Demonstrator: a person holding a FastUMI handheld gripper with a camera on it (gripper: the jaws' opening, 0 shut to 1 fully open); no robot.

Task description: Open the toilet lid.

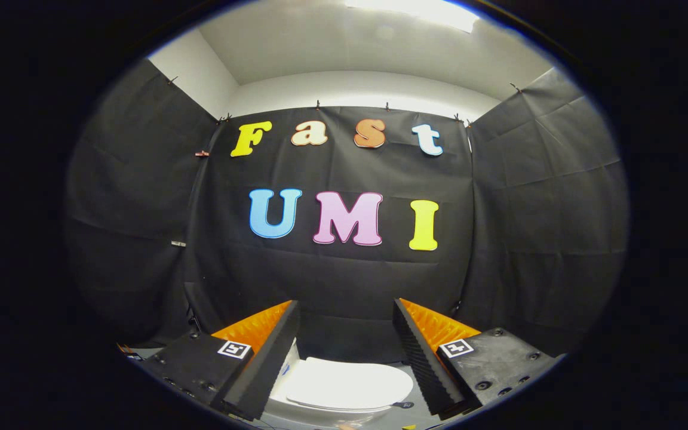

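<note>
My tool (344, 334) hangs spread wide, gripping nothing, above the toilet lid (350, 382), which looks closed flat from here, so opening isn't started.

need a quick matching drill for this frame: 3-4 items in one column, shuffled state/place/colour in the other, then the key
Column 1
1. toilet lid
2. tool
3. finger pads
4. square tags

Column 2
A. black, ribbed, on the inner faces of the fingers
B. white, down flat on the bowl, seen between and below the fingers
C. black-and-white, one on top of each finger block
D. open, fingers spread wide, touching nothing

Pairs: 1-B, 2-D, 3-A, 4-C
</note>
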